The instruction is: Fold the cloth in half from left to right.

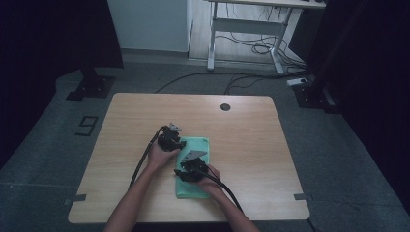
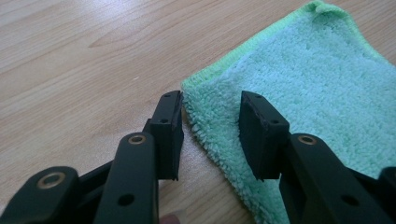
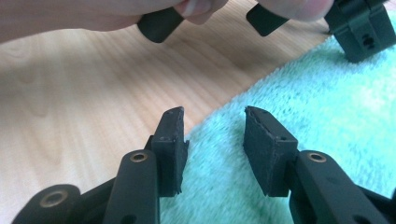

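Towel is lying flat in the middle of the wooden table, looking already folded into a narrow strip. Left gripper and right gripper are both straddling its long edge, jaws apart, clamping nothing, so I'm guessing another fold is coming.
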A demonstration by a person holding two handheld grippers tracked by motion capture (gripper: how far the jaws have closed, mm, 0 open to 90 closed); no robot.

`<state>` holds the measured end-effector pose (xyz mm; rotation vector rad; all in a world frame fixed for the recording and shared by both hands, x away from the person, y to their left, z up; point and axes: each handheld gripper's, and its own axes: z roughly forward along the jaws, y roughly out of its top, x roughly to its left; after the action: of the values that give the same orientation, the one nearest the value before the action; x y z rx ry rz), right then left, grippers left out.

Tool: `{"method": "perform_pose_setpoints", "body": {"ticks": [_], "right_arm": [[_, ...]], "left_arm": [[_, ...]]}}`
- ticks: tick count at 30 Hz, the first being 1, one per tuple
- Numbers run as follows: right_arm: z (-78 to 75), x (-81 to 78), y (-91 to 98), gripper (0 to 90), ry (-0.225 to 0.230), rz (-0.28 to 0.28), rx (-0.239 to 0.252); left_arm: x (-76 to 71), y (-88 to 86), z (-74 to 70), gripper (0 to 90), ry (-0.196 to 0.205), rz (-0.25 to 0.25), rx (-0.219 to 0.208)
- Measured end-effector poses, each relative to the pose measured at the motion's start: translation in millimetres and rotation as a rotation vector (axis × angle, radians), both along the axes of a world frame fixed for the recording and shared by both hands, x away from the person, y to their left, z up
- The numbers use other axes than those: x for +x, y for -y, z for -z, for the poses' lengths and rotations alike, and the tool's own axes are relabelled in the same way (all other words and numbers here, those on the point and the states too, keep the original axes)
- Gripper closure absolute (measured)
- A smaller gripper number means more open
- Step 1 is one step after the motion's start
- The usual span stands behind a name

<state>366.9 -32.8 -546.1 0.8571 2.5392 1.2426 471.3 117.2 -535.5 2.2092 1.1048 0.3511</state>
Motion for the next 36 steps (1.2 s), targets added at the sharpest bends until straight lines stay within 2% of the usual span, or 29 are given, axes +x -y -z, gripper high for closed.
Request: {"method": "perform_pose_setpoints", "body": {"ticks": [2, 5, 6, 9, 12, 17, 24, 28, 36], "right_arm": [[-0.1, -3.6, 3.6, 58.6, -0.007, 0.000, 0.013], [1.1, -6.7, 4.6, 58.6, -0.009, -0.005, 0.001], [1.6, -10.8, 3.6, 58.5, 0.010, -0.010, -0.019], [1.0, -15.7, 1.9, 57.7, 0.026, -0.017, -0.040], [1.2, -31.5, -0.8, 57.2, 0.064, -0.041, -0.069], [1.7, -53.1, -0.9, 58.9, 0.077, -0.084, -0.071], [3.6, -72.2, 5.3, 59.5, 0.085, -0.096, -0.052], [3.5, -76.3, 7.3, 60.0, 0.081, -0.097, -0.045], [4.5, -74.8, 9.3, 59.8, 0.063, -0.100, -0.027]], "left_arm": [[0.0, 0.0, 0.0, 60.0, 0.000, 0.000, 0.000], [0.1, 0.1, -0.1, 60.0, 0.000, 0.000, 0.001], [0.0, 0.2, -0.1, 60.0, -0.001, -0.001, 0.002], [0.0, 0.2, -0.1, 60.0, -0.001, -0.001, 0.001], [0.1, 0.2, -0.1, 59.9, -0.001, -0.003, 0.000], [-0.1, 0.3, 0.0, 59.9, -0.002, -0.004, -0.001], [-0.4, 0.3, 0.0, 59.8, -0.001, -0.007, -0.002], [-0.7, 0.6, 0.0, 59.7, -0.001, -0.010, -0.001], [-0.8, 0.3, 0.3, 59.5, 0.002, -0.008, -0.001]]}}
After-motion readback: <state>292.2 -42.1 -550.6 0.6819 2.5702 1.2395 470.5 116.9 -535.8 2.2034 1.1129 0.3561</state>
